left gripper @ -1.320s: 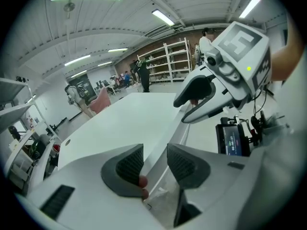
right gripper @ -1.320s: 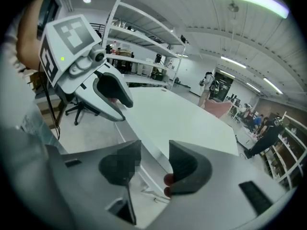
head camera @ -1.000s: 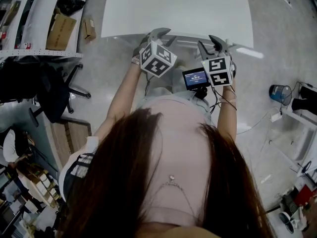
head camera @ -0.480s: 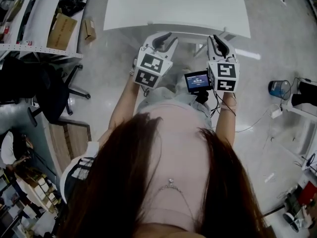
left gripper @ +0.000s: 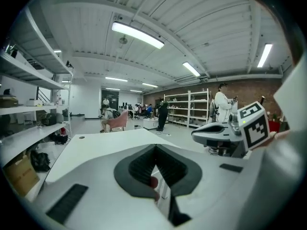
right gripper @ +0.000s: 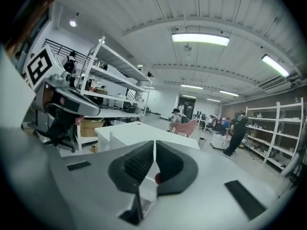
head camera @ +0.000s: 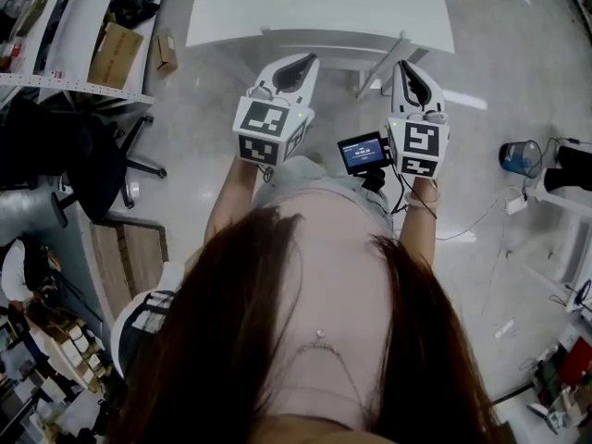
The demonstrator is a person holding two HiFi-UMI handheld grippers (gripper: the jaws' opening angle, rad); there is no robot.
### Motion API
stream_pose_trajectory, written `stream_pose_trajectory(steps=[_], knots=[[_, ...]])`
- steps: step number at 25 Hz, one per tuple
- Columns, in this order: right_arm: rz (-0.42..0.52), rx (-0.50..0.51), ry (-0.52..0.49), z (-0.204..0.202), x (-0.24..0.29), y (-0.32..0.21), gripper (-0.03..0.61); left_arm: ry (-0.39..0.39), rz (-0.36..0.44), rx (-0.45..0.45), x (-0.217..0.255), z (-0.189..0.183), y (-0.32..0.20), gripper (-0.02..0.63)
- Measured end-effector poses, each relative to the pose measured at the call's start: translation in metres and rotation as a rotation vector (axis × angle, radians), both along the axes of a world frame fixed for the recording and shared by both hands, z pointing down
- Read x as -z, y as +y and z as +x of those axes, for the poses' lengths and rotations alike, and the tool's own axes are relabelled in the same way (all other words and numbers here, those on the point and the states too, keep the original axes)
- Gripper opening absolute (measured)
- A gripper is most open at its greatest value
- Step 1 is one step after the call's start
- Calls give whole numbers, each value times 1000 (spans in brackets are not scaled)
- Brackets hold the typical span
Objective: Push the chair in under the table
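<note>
Since earlier frame: both claws came back from counter's near edge & lifted, jaws just been closing. L claw [head camera: 298, 67] & R claw [head camera: 412, 80] now pinched together, nothing betw them. The chair [head camera: 338, 44]: only pale back shows, tucked under counter [head camera: 314, 3] near edge, apart from both claws. Step looks like let-go/retreat, push seemingly done. Next: check it sits square, else nudge w/ closed tips

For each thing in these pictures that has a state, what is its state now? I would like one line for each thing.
left gripper, shut; jaws just closed, nothing between them
right gripper, shut; jaws just closed, nothing between them
chair, pushed in at the near edge of the table
small screen, lit
black office chair, upright, apart from the table
</note>
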State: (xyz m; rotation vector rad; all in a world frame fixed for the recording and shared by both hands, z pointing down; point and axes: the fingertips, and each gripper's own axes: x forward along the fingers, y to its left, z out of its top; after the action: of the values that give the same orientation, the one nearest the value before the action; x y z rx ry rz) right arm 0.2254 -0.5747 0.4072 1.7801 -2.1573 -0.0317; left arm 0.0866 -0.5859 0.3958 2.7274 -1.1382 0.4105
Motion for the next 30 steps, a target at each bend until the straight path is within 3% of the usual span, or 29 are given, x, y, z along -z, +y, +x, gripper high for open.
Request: stream_pose_trajectory(steps=[7,13,16,19,27,30], knots=[[-28,18,48,46,3,58,23,66,-70,59,7,46,57,8],[-61,63,-14,50,7,88,21,83,-95,107,9,56,93,8],[-48,80,-43,54,13,103,21,145,-125,121,12,63,115,8],[-32,100,-71,50,18,115,21,188,-152,125,15,60,132,8],[-35,92,-127,26,24,129,21,159,-126,102,20,41,142,8],[-43,77,-129,16,24,127,21,183,-142,83,22,31,139,8]])
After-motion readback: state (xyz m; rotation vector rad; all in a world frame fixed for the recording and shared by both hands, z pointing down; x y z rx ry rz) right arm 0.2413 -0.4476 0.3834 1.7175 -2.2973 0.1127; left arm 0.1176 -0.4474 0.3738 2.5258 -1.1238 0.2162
